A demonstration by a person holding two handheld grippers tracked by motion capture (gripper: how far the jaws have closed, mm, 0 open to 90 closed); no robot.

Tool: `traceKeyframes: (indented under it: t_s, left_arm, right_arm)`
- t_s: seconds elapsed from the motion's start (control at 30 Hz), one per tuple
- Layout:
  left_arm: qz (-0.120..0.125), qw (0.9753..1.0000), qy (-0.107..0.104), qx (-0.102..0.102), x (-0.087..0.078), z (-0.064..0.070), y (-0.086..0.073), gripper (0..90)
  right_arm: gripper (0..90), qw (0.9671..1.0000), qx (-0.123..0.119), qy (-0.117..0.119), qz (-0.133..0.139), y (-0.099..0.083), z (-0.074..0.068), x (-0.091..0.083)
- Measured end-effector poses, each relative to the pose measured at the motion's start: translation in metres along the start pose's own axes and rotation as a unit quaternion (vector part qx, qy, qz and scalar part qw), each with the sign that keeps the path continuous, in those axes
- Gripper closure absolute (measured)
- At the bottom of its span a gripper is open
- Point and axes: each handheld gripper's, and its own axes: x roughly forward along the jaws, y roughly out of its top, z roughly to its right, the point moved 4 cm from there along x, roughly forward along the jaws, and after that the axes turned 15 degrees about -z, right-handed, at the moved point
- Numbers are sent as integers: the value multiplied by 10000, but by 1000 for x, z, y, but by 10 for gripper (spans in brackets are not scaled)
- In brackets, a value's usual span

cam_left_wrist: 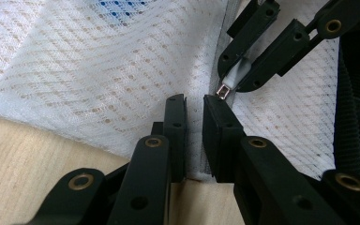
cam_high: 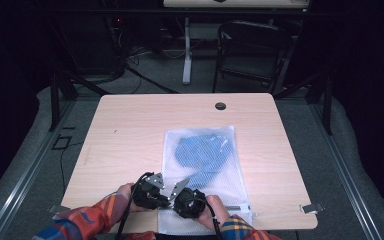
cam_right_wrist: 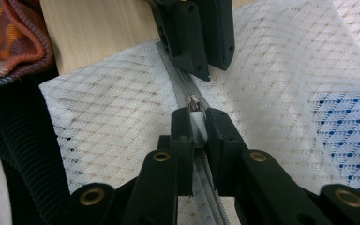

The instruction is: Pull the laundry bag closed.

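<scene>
right claw (cam_right_wrist: 195, 123) pinching zipper pull (cam_right_wrist: 197, 126); left claw (cam_left_wrist: 194, 104) clamping zipper tape (cam_left_wrist: 194, 157).

A white mesh laundry bag (cam_high: 202, 165) lies flat on the near half of the table, a blue garment (cam_high: 200, 152) showing through its netting. Its grey zipper (cam_right_wrist: 180, 84) runs along the near edge, the white pull tab (cam_right_wrist: 197, 126) pinched between black jaws
</scene>
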Motion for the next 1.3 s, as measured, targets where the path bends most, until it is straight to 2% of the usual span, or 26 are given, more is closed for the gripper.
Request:
traceKeyframes:
  t_s: [0.07,0.17,0.2,0.23,0.27,0.43,0.57,0.67,0.73,0.8,1.0,1.1,1.3]
  left_arm:
    - [52,10000,-33,19,1,0,1,800]
    - [-34,9999,79,69,0,1,1,850]
    - [37,9999,-22,108,-1,2,2,873]
    - [-21,10000,6,59,0,2,3,894]
    - [4,10000,-57,-29,1,2,3,900]
    - [-58,9999,-85,-46,1,3,4,900]
    - [-78,9999,-48,54,0,5,5,900]
    - [-120,9998,-137,91,2,6,6,900]
    - [-139,9998,-133,25,2,6,5,900]
    - [-178,9998,-76,79,2,7,5,900]
    - [-158,9997,-127,120,2,7,5,900]
    - [-214,9996,-61,148,2,8,5,900]
    - [-229,9996,-74,153,2,7,5,900]
  right_arm:
    - [821,10000,7,-5,21,0,0,0]
    - [821,10000,13,-7,40,0,0,0]
    - [821,10000,11,-15,45,0,0,0]
    - [821,10000,0,-14,45,-1,0,0]
    - [821,10000,-5,-24,51,-1,0,0]
    - [821,10000,-10,-29,84,-1,0,0]
    - [821,9999,-12,-47,97,-1,0,0]
    - [821,9999,0,-42,100,-1,0,0]
    - [821,9999,-22,-48,90,-1,0,0]
    - [822,10000,-41,-64,52,-1,0,0]
    - [822,9999,-124,-84,0,-2,-2,-1]
    - [822,9999,-114,-62,-13,-3,-1,-1]
    - [822,9999,-103,-52,-20,-5,1,-2]
